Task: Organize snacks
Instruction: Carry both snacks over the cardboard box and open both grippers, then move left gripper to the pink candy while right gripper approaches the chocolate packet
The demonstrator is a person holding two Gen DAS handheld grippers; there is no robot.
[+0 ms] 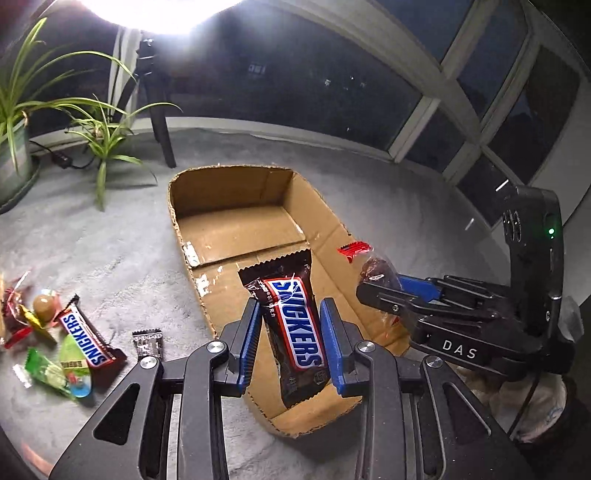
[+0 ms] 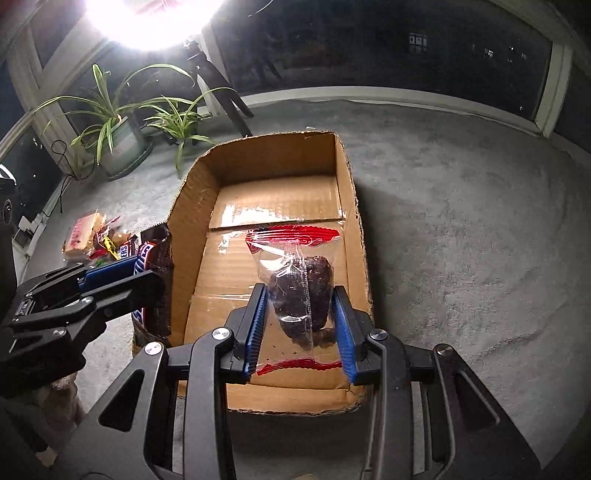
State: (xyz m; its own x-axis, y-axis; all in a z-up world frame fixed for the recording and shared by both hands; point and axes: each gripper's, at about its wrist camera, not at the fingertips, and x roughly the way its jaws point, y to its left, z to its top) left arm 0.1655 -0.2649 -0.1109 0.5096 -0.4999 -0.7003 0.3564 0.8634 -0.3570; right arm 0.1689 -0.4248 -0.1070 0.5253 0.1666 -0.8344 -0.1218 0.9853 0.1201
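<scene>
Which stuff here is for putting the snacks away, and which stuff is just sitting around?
For the job:
- Snickers bar in the left gripper
- clear bag with a dark snack in the right gripper
- cardboard box, nothing inside yet
- pile of loose snacks on the carpet

Just lying about:
- potted plants
- tripod
- bright lamp

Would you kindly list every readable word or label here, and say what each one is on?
"SNICKERS": brown chocolate bar wrapper held in the left gripper.
"SNICKERS": second brown bar lying on the grey carpet.
"DAS": black body of the right gripper.
Small print on the held bar, and the other sweets' wrappers: too small to read.
</scene>
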